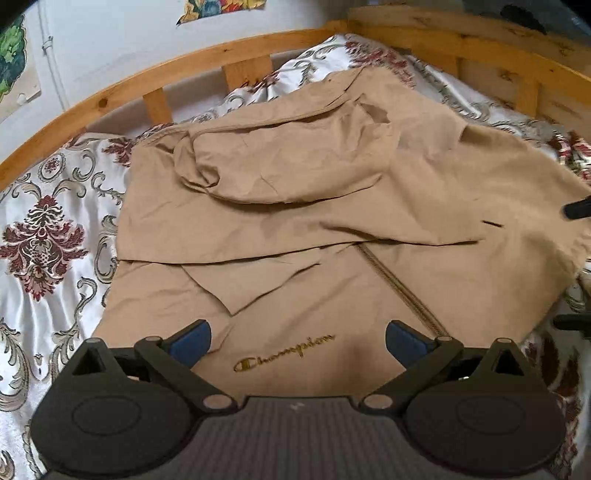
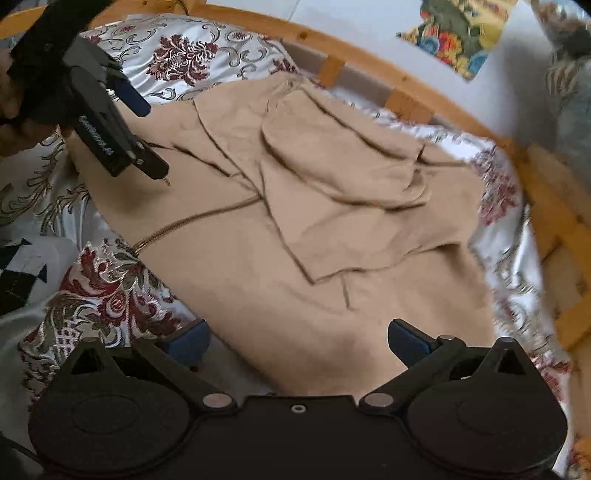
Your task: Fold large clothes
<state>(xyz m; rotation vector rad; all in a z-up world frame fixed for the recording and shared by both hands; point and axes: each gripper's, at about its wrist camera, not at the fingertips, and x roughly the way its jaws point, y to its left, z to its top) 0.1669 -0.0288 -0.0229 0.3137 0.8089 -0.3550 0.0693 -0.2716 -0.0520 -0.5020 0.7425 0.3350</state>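
A tan Champion jacket [image 1: 295, 221] lies spread on the bed, with a sleeve and its hood folded over the body and its zipper [image 1: 399, 288] running toward me. My left gripper [image 1: 297, 339] is open and empty, just above the chest logo [image 1: 284, 352]. In the right wrist view the same jacket [image 2: 314, 229] fills the middle. My right gripper [image 2: 297, 341] is open and empty over the jacket's near edge. The left gripper also shows in the right wrist view [image 2: 144, 136] at the upper left, held in a hand above the jacket's far side.
The bed has a white floral bedspread [image 1: 48, 236] with dark red patterns. A curved wooden bed rail [image 1: 147, 74] runs behind the jacket, with a white wall and colourful posters [image 2: 458, 33] beyond. A black and white patterned cloth [image 2: 22, 273] lies at the left.
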